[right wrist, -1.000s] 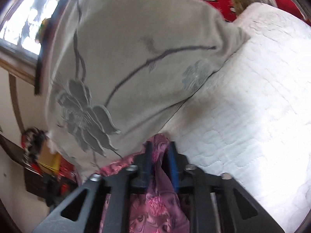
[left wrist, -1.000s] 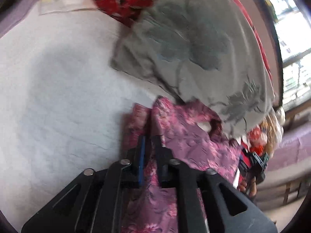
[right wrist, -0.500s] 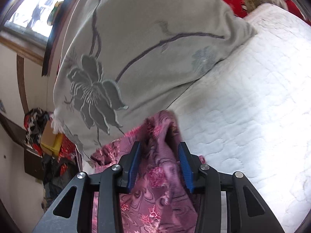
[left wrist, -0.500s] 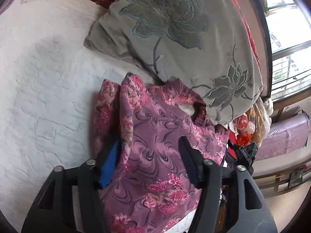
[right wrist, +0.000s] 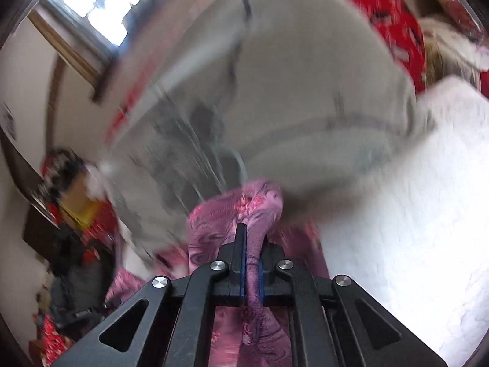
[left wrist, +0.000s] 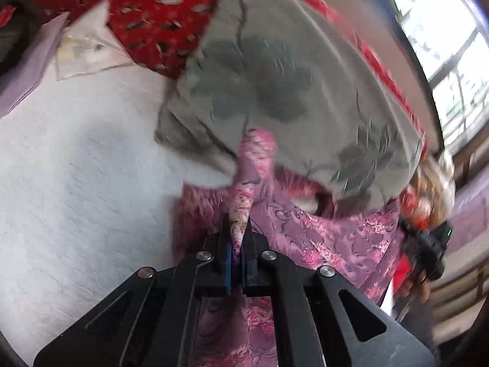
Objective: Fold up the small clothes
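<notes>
A small pink-purple flowered garment [left wrist: 321, 232] lies on the white quilted bed [left wrist: 76, 183], its far part against a grey flowered pillow [left wrist: 290, 85]. My left gripper [left wrist: 237, 238] is shut on a pinched ridge of this cloth, which stands up in front of the jaws. In the right wrist view the same garment [right wrist: 244, 211] bunches up around my right gripper [right wrist: 251, 244], which is shut on a fold of it. The other gripper [left wrist: 428, 247] shows at the garment's right edge, held in a hand. Both pictures are blurred by motion.
The grey pillow [right wrist: 290, 91] fills the space just beyond the garment. Red patterned bedding [left wrist: 159, 9] lies behind it. The white bed [right wrist: 412, 198] stretches to the right. A window [left wrist: 452, 46] and cluttered shelves [right wrist: 61, 189] stand off the bed's side.
Half a second ago both grippers stood open over the spread garment. Now each has shut on a fold of it and lifted, so the cloth stands up in ridges.
</notes>
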`<action>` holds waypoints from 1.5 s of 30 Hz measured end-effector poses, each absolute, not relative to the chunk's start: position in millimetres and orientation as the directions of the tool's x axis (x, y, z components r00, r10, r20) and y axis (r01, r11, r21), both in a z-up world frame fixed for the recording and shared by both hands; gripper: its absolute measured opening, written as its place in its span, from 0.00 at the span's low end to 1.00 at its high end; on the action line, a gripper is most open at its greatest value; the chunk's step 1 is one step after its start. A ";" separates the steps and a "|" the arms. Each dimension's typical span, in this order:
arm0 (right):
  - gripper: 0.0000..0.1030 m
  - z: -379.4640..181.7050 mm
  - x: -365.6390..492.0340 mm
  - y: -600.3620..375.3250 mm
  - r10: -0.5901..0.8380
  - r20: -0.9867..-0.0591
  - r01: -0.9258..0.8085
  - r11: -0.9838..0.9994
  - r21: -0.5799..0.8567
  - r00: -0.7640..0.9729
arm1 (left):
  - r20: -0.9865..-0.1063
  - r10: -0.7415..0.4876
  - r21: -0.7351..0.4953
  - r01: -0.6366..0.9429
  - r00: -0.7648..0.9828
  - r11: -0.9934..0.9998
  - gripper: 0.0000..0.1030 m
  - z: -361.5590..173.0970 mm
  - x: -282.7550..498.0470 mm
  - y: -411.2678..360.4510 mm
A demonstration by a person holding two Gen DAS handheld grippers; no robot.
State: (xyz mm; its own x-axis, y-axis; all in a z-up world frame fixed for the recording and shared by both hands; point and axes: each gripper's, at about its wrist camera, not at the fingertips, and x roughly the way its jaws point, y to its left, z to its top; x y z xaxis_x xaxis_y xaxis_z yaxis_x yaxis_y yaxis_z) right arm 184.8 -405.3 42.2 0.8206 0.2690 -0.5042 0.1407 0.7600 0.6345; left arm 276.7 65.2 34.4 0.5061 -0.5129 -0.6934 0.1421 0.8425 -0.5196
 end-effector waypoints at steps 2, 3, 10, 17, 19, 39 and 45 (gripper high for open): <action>0.05 45.9 187.4 -412.2 0.252 -0.493 0.154 0.750 0.644 0.832 | -0.721 -0.462 -0.486 0.097 0.516 0.868 0.02 26.6 285.2 69.0; 0.05 42.5 191.7 -414.3 0.239 -0.511 0.176 0.752 0.636 0.826 | -0.734 -0.451 -0.483 0.075 0.507 0.872 0.02 20.1 288.6 71.3; 0.06 -37.7 218.9 -417.4 0.216 -0.734 0.385 0.737 0.555 0.644 | -0.829 -0.399 -0.440 -0.016 0.391 0.898 0.03 -30.1 304.7 61.9; 0.27 -8.4 174.6 -425.7 0.260 -0.631 0.298 0.710 0.638 0.731 | -0.741 -0.461 -0.499 0.059 0.488 0.865 0.05 21.1 254.6 68.8; 0.37 -11.5 161.9 -419.7 0.272 -0.637 0.282 0.724 0.629 0.722 | -0.744 -0.476 -0.498 0.086 0.468 0.863 0.07 18.2 240.4 56.2; 0.44 -30.1 66.9 -402.7 0.220 -0.704 0.413 0.679 0.608 0.675 | -0.844 -0.427 -0.462 -0.034 0.323 0.886 0.35 -10.5 173.5 82.3; 0.03 -24.1 39.5 -380.1 0.254 -0.671 0.299 0.747 0.594 0.696 | -0.854 -0.414 -0.454 -0.063 0.314 0.889 0.35 -25.3 157.4 79.3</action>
State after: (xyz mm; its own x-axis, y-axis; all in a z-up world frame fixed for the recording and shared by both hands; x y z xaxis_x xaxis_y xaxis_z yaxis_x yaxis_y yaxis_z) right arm 39.5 -380.1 -24.1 0.6963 0.2544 -0.6712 0.2993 0.7470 0.5937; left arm 157.4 79.3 -25.3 0.3136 -0.4145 -0.8543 -0.0630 0.8886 -0.4542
